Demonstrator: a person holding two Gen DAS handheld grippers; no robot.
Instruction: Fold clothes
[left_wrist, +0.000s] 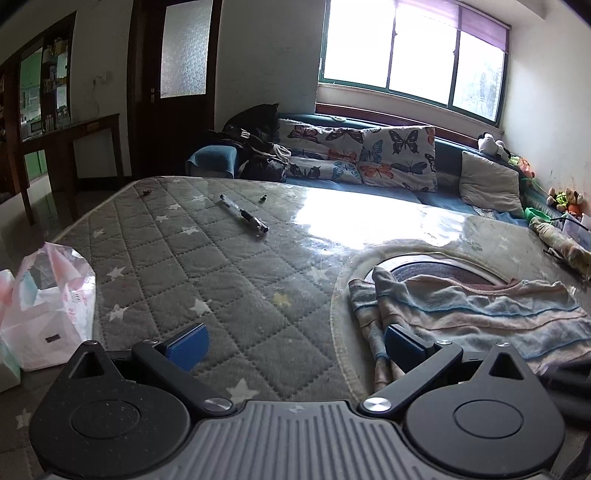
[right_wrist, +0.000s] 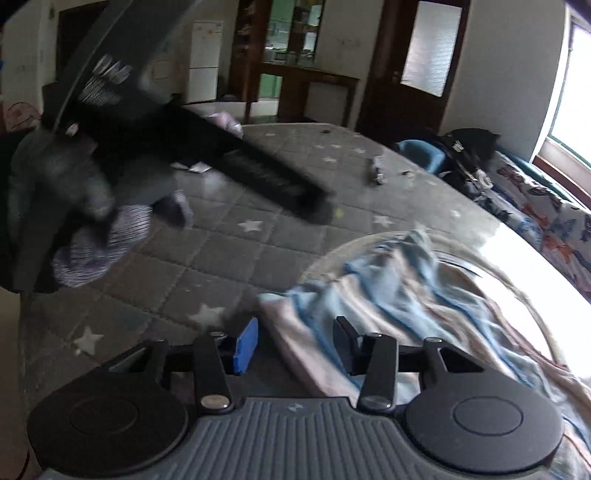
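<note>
Left wrist view: striped garment lies crumpled on the quilted table, its near edge touching the right finger of the left hand-held gripper, jaws spread wide. Right hand-held gripper (also spread) straddles the garment's corner. A pen lies well beyond.

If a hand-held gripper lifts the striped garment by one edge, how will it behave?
The striped garment is probably floppy: it lies rumpled in soft folds, so it should drape and sag. It looks thin, likely light. On the glossy table cover it may slide when pushed.
</note>
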